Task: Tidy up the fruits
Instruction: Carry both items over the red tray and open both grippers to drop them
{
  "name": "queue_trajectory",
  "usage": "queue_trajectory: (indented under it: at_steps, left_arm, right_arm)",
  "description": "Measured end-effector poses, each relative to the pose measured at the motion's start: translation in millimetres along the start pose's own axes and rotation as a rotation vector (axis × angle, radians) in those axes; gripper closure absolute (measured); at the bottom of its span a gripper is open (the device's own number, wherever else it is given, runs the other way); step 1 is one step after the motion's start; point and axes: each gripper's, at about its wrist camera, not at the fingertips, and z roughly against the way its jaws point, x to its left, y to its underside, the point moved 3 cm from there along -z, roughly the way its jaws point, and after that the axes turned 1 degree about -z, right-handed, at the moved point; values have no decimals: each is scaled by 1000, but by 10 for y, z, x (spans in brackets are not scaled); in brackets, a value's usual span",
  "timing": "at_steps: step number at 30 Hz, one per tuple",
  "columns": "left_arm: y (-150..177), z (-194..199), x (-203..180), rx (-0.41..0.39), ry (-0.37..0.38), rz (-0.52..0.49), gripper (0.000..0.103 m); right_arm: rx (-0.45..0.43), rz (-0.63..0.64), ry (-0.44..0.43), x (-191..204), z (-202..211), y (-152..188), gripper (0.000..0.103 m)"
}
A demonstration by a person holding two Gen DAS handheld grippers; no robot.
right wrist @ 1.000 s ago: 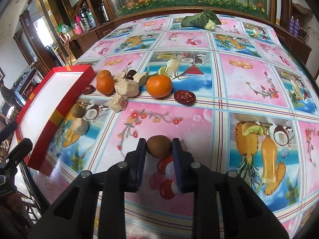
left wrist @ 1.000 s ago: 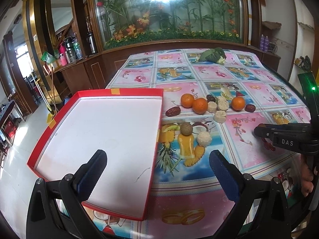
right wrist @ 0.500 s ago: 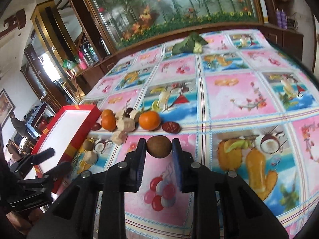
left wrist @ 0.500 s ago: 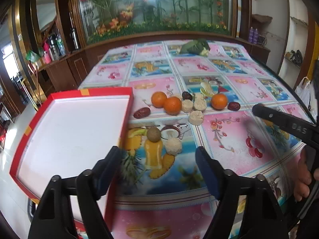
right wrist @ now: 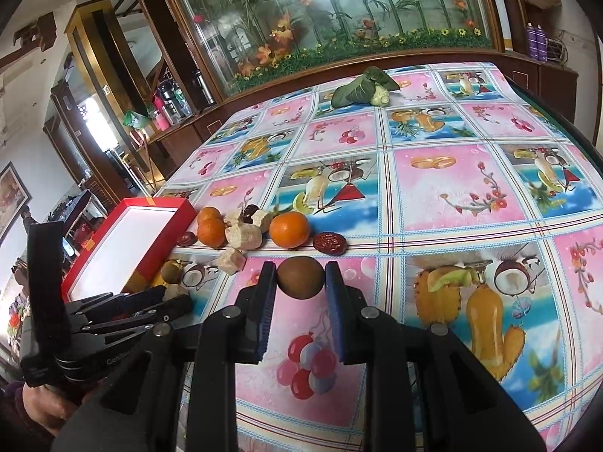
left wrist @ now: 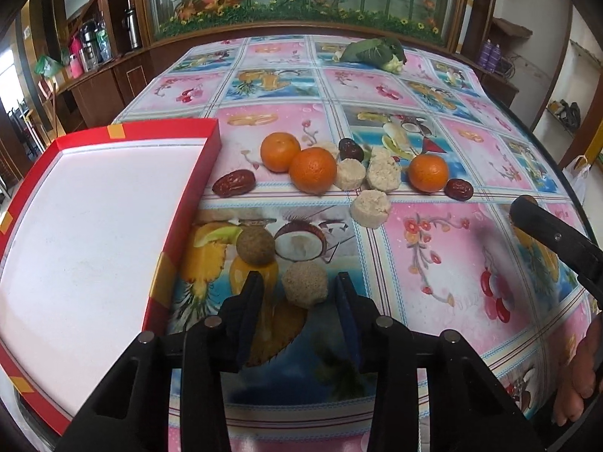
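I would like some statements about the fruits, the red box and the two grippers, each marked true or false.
1. The right gripper holds a brown kiwi between its fingers. True.
2. The red box already contains two oranges. False: its white inside is empty; all three oranges lie on the tablecloth.
3. The left gripper is open, with a pale round piece between its fingers. True.
4. Three oranges lie on the table: one, a second, a third. True.
5. The leafy green vegetable lies inside the red box. False: it lies at the far end of the table.
6. The left gripper grips a red date. False: the date lies on the cloth beside the box.
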Motion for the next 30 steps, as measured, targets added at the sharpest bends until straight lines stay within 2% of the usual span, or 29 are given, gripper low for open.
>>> queue_trajectory:
  at_steps: [6,15,20,26,30]
  left_arm:
    - [-54,-25,-26,-11,12,-18,79]
    - [-21,35,-63,-23,41,-38,79]
    - [16,319,-38,-75,57,-35,79]
    - [79,766,266,-160,39,0,79]
    - [106,977,609,-208,-19,36,79]
  right_arm:
    - [10,-2,1,-12,-19,4,75]
    - [2,-3,9,-28,-15,8,75]
    - [2,-4,11,-34,-29,7,75]
    - [5,-5,25,-10,-47,-7,75]
    - [29,5,-3,163,-86,21,75]
